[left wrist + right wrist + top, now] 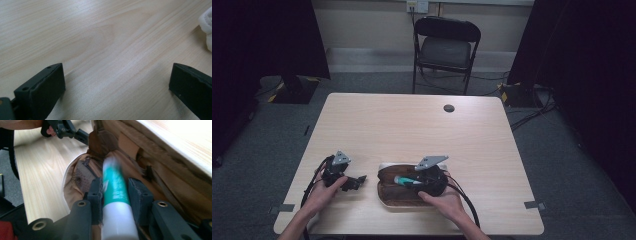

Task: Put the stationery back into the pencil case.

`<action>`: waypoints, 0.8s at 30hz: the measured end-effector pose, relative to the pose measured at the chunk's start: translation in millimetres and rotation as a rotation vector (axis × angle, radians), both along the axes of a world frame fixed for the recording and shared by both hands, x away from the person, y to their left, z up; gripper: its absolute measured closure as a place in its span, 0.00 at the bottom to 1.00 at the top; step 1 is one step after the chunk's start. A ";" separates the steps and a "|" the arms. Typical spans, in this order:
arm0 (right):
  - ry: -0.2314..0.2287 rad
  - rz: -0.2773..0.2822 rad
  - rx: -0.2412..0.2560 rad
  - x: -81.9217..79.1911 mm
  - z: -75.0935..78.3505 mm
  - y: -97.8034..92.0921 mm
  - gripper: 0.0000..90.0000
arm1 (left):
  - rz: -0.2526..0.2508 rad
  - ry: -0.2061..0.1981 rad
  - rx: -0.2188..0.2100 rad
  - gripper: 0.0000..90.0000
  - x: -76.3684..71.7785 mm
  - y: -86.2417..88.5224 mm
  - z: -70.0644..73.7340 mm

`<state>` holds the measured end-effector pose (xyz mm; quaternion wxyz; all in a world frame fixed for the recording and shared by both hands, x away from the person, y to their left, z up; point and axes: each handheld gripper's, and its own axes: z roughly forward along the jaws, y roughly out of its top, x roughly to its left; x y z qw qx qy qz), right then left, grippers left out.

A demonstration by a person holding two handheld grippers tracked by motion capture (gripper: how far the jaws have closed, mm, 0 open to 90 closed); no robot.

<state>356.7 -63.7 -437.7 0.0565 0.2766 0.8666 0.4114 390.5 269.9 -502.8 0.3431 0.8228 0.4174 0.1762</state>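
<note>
Right claw (115,192) grips teal-white tube (115,195), nose into open brown pouch (389,192) for stowing; left claw (115,85) wide, idle on bench (412,125).

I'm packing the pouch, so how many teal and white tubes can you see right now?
1. The teal and white tube sits between the right gripper's jaws, over the open brown fabric pouch at the table's near edge. More may be hidden inside the pouch.
</note>
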 end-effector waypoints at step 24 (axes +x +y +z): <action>-0.027 -0.069 0.049 -5.9 7.9 -26.4 0.75 | 0.002 -0.002 -0.004 0.00 -0.4 -0.2 -0.2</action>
